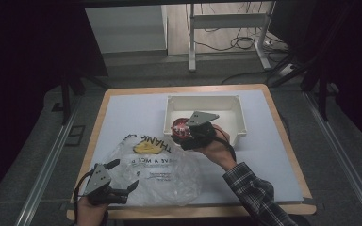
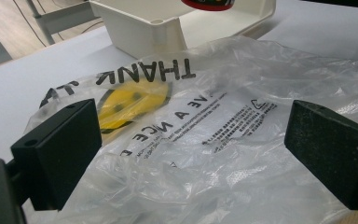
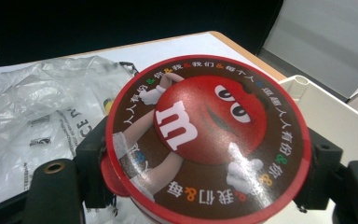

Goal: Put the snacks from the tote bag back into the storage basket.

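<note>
High view puts the right gripper (image 1: 188,133) at the near left corner of the white plastic bin (image 1: 235,121), its 2 jaws clamped on a round red M&M's candy tub (image 1: 179,127). Right gripper view explains the hold: the jaws press the tub's wall from opposite sides, so the printed lid (image 3: 207,135) faces the camera and stays level, which suits lifting a wide, smooth container without tipping it. The tub hangs over the bin's corner and the edge of the clear plastic bag (image 1: 153,169), so I cannot tell whether it is leaving the bin or heading into it.

On the left gripper (image 1: 118,174), the jaws are spread wide and grip nothing. Left gripper view shows them straddling the crumpled bag (image 2: 200,140), whose "THANK" lettering and yellow smiley face (image 2: 126,105) lie flat on the white tabletop (image 2: 32,84). Judging by that pose, this gripper is waiting low at the bag's near edge, ready to pinch the film and open or steady it.
</note>
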Demonstrator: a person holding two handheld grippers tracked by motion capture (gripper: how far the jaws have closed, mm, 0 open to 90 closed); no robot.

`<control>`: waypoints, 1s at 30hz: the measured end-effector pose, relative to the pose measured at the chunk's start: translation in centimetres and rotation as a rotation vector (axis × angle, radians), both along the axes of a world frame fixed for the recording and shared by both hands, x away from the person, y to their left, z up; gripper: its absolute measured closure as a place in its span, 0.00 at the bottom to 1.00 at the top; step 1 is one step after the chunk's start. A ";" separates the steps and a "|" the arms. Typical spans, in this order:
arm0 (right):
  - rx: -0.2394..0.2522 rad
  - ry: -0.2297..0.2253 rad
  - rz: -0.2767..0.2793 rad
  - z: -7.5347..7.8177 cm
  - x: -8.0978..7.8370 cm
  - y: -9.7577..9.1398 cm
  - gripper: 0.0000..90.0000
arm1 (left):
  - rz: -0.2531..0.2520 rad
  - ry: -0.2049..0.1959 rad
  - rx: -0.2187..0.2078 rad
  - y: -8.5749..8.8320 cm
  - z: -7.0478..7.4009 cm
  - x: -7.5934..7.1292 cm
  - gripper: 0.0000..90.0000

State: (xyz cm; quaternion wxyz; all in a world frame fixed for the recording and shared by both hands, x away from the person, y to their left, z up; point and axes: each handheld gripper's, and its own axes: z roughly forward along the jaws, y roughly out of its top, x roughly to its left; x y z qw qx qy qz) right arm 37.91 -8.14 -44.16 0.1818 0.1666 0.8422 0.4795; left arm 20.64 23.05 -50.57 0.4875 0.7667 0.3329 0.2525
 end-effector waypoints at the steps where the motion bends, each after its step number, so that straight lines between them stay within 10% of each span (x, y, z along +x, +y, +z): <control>1: 0.001 -0.002 0.000 0.0 0.1 0.1 0.29 | 0.000 0.000 0.001 0.0 0.0 0.0 0.04; 30: 0.038 0.012 -0.054 -1.3 3.5 0.2 0.29 | -0.006 0.005 0.007 -0.1 -0.1 0.0 0.04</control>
